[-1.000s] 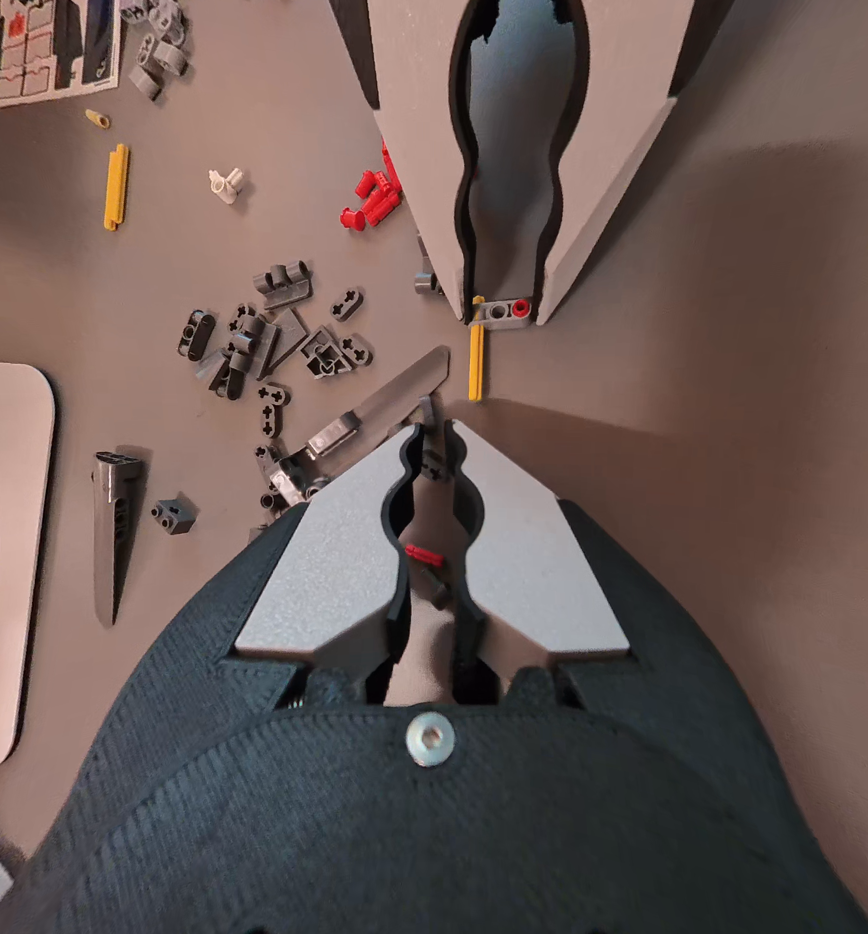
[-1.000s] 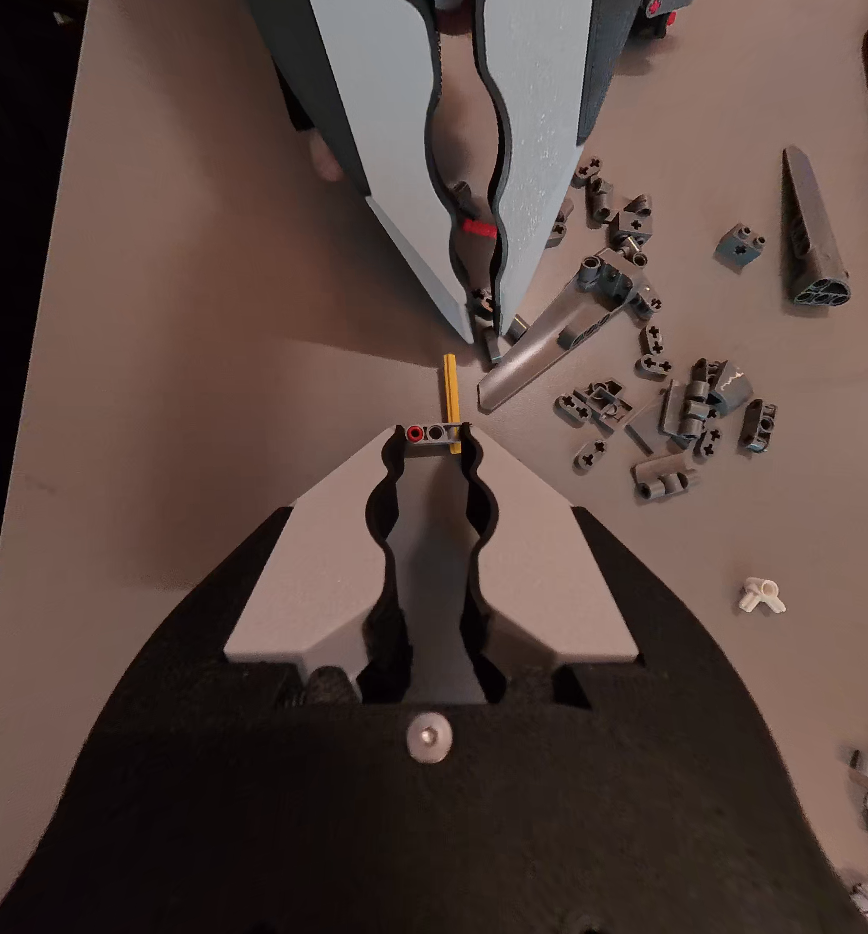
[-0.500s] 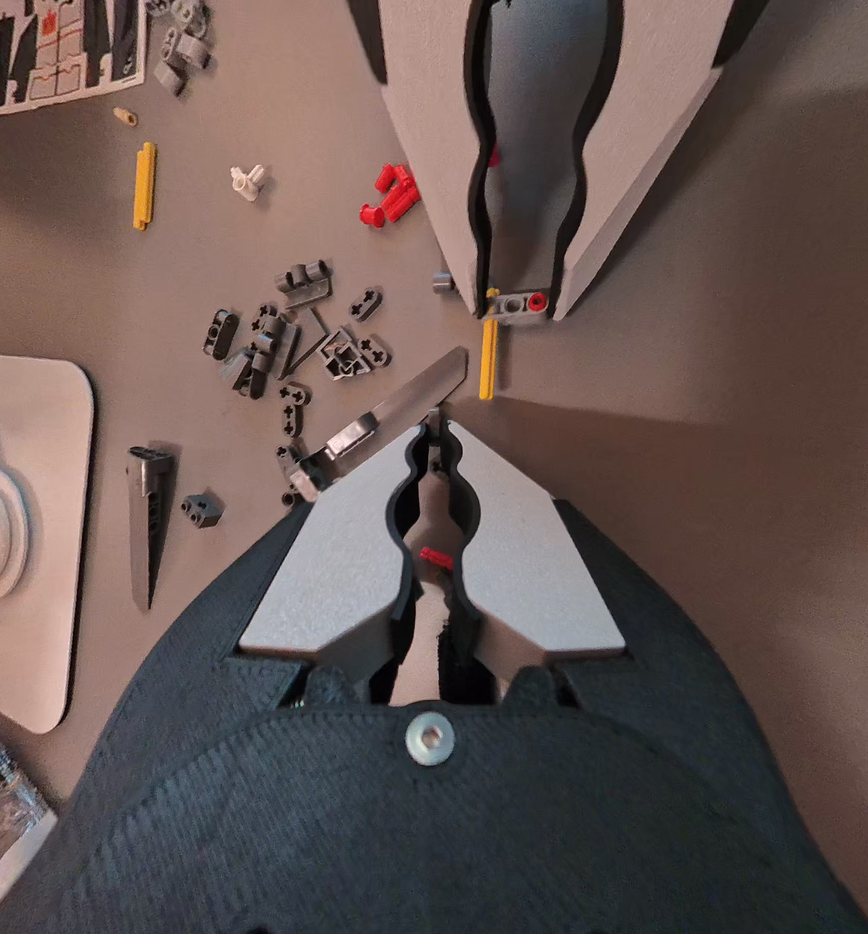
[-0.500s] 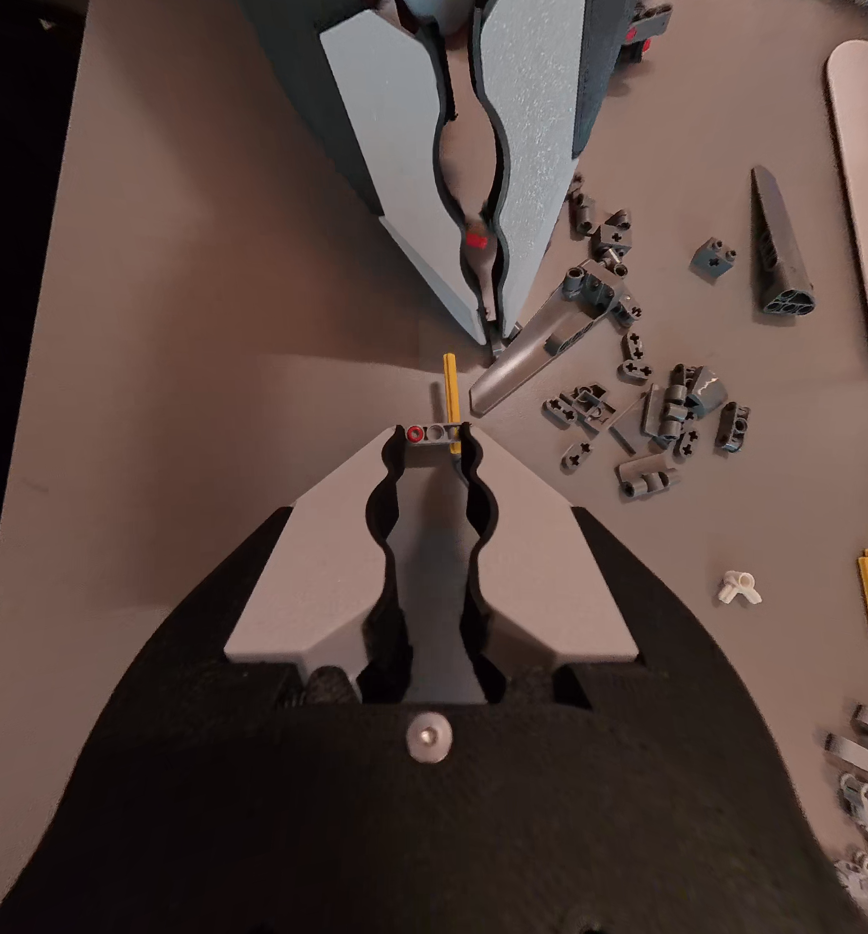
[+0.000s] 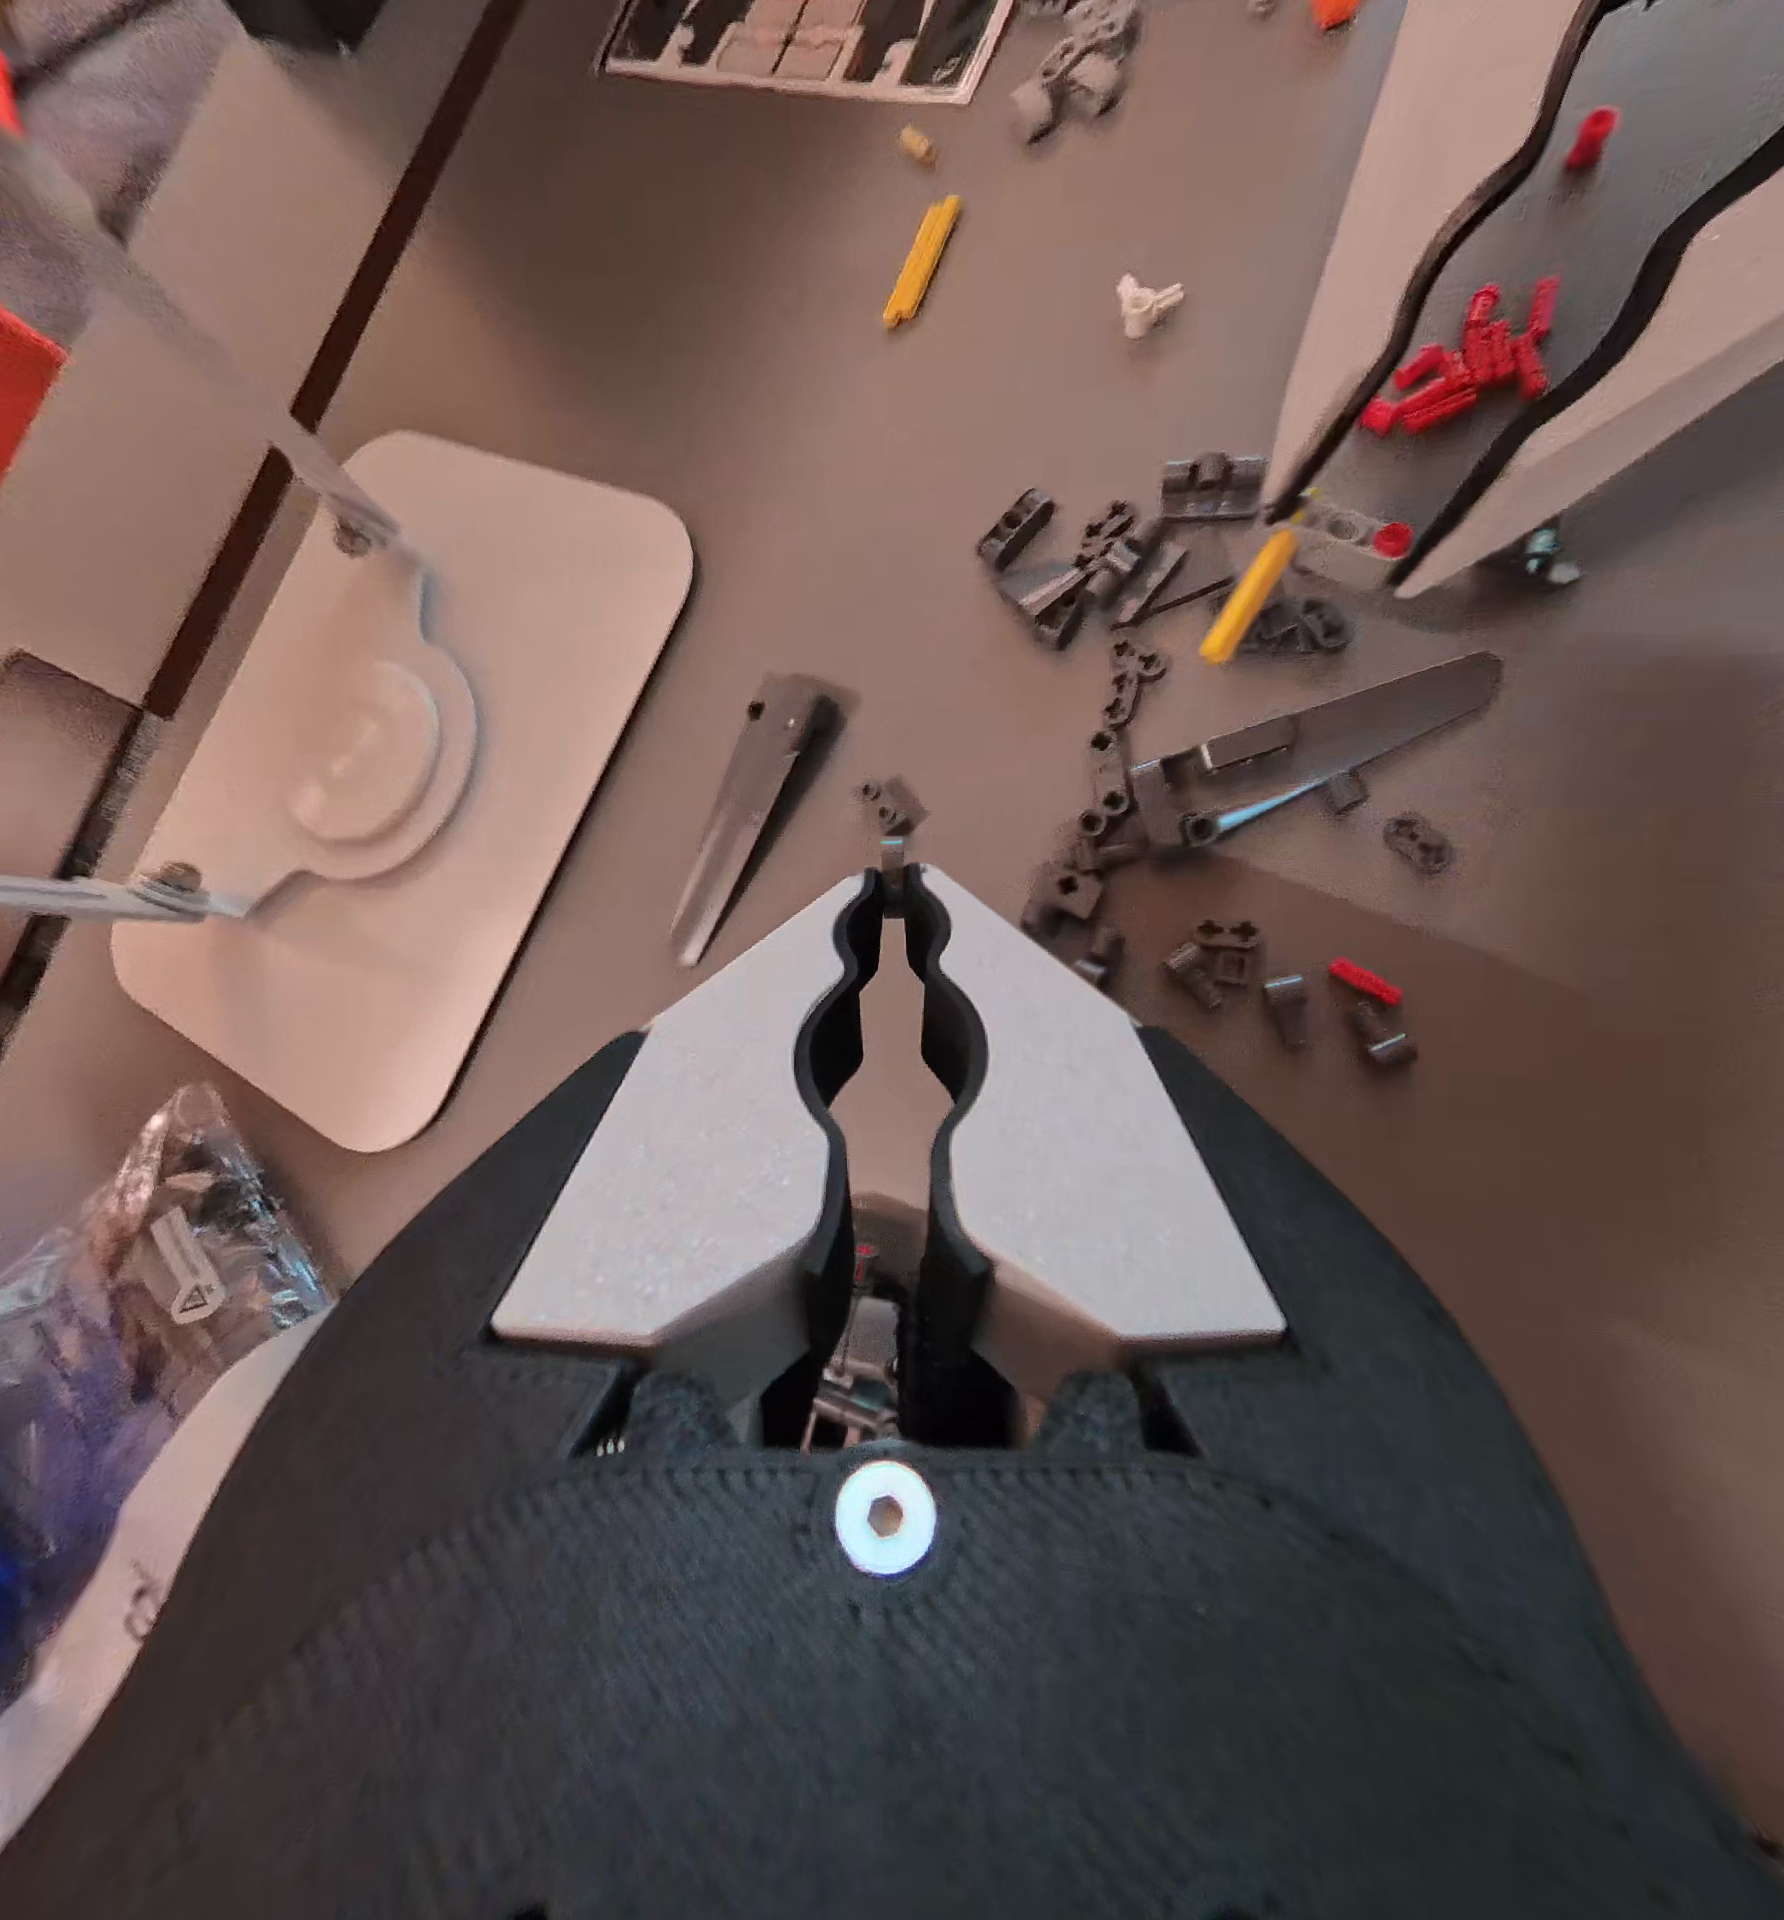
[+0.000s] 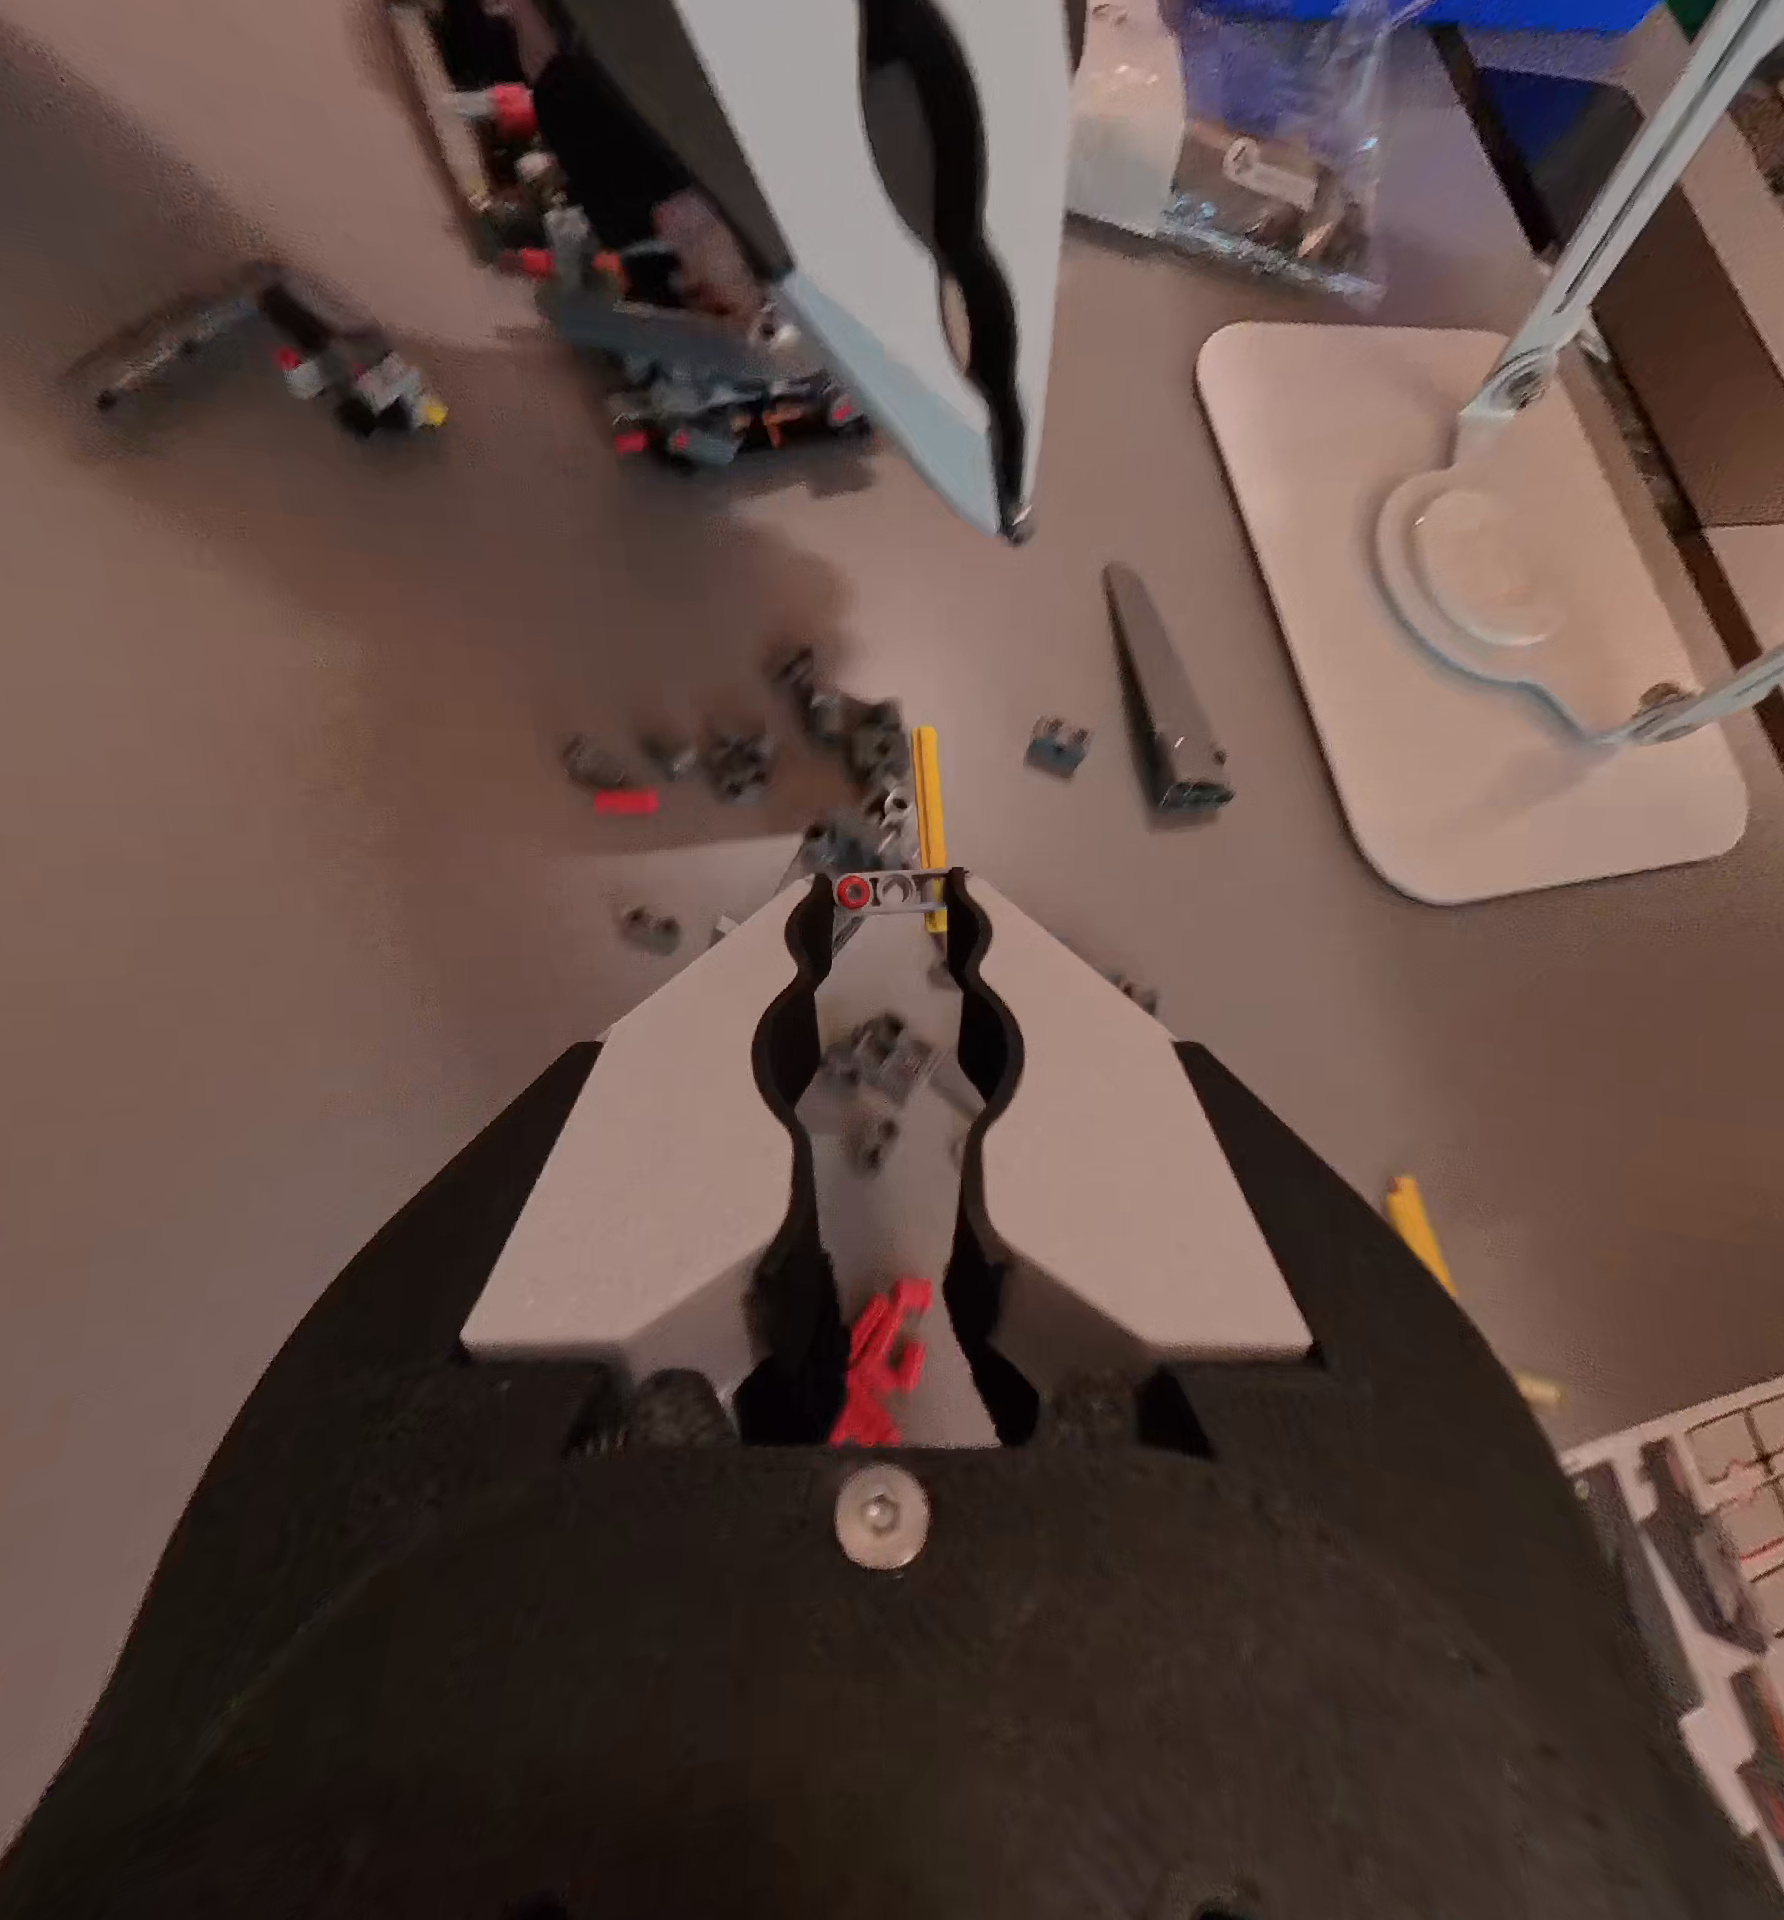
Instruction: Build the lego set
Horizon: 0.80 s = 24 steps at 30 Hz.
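So the left gripper has its fingers pinched nearly together on a small grey piece that sticks out past the tips, held up over the brown table. Just beyond it on the table sits a little dark grey block, and to the left of that block lies a long dark tapered piece. Further left of that is the white lamp base.

The right gripper is spread a fair bit wider, fingers clamped on the two ends of a short grey beam with a red pin in one hole and a yellow rod poking through the other end, pointing away from the camera. In the left wrist view you can see that same beam hanging above the heap of dark grey pieces right of the tapered piece. A bunch of red pins lies past the heap, and another yellow rod is out beyond the lamp base, near a printed sheet.
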Available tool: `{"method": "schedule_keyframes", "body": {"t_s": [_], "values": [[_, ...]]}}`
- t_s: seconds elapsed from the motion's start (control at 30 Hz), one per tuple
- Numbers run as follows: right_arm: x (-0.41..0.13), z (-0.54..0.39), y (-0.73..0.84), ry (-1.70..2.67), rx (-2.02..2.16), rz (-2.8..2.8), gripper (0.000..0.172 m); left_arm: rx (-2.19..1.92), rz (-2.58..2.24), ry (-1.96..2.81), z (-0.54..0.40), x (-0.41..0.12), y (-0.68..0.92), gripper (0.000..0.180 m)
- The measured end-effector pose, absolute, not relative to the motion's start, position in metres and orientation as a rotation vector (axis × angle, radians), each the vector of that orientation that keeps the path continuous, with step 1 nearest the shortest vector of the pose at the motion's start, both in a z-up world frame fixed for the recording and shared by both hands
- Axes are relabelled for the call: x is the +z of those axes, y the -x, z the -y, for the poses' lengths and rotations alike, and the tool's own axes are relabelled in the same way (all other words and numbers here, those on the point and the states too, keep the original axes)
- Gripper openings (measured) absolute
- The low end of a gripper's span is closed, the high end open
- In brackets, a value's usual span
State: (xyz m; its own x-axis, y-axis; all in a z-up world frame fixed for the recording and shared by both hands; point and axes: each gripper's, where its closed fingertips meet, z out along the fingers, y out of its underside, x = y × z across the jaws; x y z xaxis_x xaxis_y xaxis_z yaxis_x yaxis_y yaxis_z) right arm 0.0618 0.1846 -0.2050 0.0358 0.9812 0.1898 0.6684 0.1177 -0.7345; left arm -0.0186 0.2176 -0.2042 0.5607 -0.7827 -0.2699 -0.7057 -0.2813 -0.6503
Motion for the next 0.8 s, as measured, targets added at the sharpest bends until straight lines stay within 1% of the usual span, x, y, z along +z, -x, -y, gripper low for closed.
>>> {"method": "schedule_keyframes", "body": {"t_s": [0.13,0.37,0.6,0.8], "values": [[-0.199,-0.205,-0.02,1.673,0.545,1.699,0.019,-0.156,-1.184,2.12,-0.233,-0.213,0.04,0.002],[-0.225,-0.238,0.029,1.758,0.429,1.7,0.02,-0.151,-1.211,2.169,-0.254,-0.233,0.07,0.002],[-0.227,-0.252,0.035,1.761,0.465,1.577,0.02,-0.174,-1.155,2.072,-0.266,-0.228,0.077,0.002],[-0.242,-0.244,0.036,1.778,0.455,1.611,0.019,0.013,-1.239,2.061,-0.267,-0.225,0.073,0.002]]}}
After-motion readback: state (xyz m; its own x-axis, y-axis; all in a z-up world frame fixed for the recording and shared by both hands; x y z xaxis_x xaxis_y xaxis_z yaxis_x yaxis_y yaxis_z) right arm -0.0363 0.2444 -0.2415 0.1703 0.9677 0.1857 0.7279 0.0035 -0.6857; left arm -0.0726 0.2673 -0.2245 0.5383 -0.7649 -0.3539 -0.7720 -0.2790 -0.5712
